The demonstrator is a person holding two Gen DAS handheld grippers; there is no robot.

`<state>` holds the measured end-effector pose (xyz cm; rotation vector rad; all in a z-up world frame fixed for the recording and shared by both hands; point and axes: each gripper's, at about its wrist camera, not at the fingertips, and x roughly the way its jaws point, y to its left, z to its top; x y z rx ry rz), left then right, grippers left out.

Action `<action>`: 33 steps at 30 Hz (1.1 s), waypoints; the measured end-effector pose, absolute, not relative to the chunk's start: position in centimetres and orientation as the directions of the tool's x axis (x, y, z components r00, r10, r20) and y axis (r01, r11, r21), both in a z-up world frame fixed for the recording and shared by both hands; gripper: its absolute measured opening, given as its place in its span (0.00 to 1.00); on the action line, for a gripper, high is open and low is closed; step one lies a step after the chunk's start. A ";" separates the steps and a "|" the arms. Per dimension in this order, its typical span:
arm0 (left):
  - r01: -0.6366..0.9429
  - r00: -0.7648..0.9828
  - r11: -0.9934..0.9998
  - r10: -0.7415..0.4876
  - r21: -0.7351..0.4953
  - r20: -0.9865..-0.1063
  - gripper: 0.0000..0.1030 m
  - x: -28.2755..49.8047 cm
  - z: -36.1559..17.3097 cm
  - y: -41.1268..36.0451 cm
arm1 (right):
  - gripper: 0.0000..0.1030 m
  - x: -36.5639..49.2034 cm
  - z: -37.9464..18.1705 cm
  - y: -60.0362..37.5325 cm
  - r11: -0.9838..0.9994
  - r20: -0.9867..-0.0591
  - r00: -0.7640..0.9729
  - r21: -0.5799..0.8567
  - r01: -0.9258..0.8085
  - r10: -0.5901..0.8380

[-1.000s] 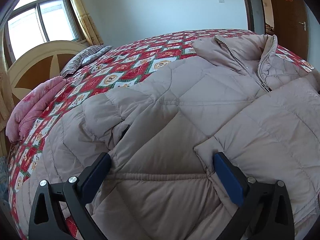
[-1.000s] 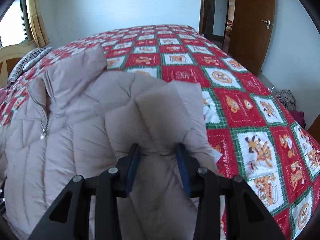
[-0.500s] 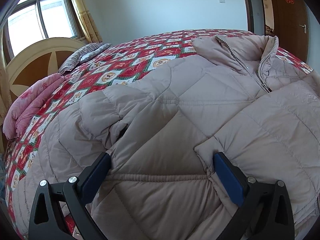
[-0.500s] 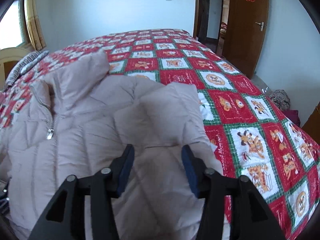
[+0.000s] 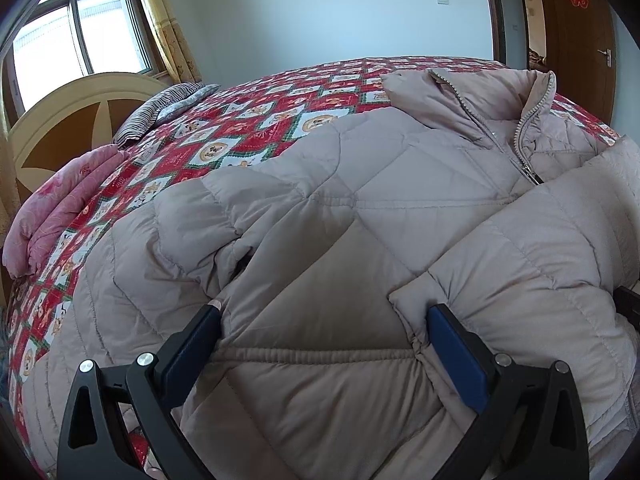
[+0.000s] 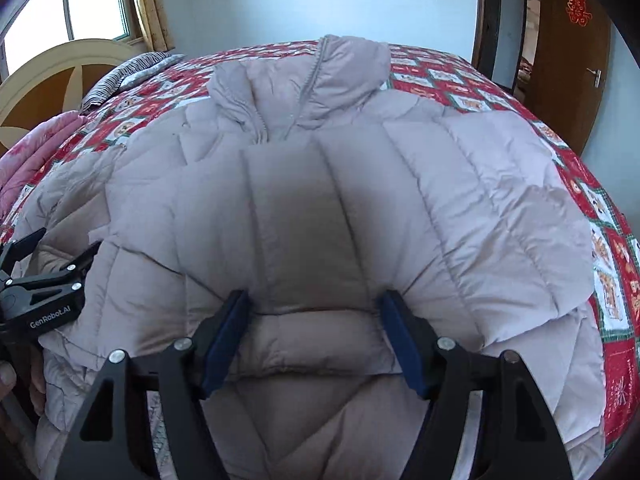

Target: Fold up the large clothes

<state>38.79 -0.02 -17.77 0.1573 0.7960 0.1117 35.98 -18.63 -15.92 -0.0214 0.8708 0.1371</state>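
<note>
A large beige quilted puffer jacket (image 5: pixel 360 208) lies front up on the bed, collar and zipper (image 5: pixel 520 148) toward the far side. A sleeve is folded across its body (image 6: pixel 304 216). My left gripper (image 5: pixel 324 316) is open, jaws wide apart, resting over the jacket's lower part by the hem seam. My right gripper (image 6: pixel 314 304) is open over the folded sleeve's cuff end; the padding bulges between the fingers, which do not pinch it. The left gripper also shows in the right wrist view (image 6: pixel 44 280), at the left edge.
The bed has a red patchwork quilt (image 5: pixel 240 132) with cartoon squares. A pink folded blanket (image 5: pixel 60 208) and a striped pillow (image 5: pixel 160 108) lie near the cream headboard (image 5: pixel 68 120). A brown door (image 6: pixel 572 60) stands at the right.
My right gripper opened wider and let go of the sleeve, then swung left over the jacket's middle. The left gripper stayed open and barely moved.
</note>
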 end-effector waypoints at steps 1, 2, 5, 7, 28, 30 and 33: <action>-0.039 0.694 0.984 0.152 0.173 -0.704 0.99 38.8 -17.7 0.1 | 0.70 35.9 -16.0 -18.4 0.991 -0.764 0.638 0.020 -0.130 0.099; -0.039 0.695 0.986 0.144 0.164 -0.704 0.99 38.8 -17.6 0.2 | 0.70 35.9 -16.1 -18.2 0.991 -0.764 0.640 0.005 -0.131 0.088; -0.041 0.719 0.985 0.145 0.167 -0.679 0.99 37.9 -16.6 0.5 | 0.71 35.8 -16.2 -18.0 0.991 -0.763 0.642 -0.008 -0.132 0.079; -0.061 0.741 0.980 0.171 0.190 -0.649 0.99 36.5 -15.1 1.1 | 0.71 35.7 -16.2 -18.1 0.991 -0.759 0.646 -0.005 -0.132 0.082; -0.641 0.475 0.753 0.541 0.148 -0.694 0.99 20.3 -16.1 33.4 | 0.71 34.5 -15.5 -17.9 0.991 -0.731 0.677 -0.010 -0.132 0.083; -0.640 0.488 0.761 0.510 0.107 -0.708 0.99 20.1 -16.5 33.8 | 0.71 33.1 -14.5 -17.8 0.989 -0.707 0.701 -0.014 -0.145 0.093; -0.611 0.521 0.785 0.496 0.103 -0.695 0.98 20.6 -16.7 32.5 | 0.71 30.4 -13.0 -17.6 0.984 -0.657 0.744 -0.014 -0.179 0.126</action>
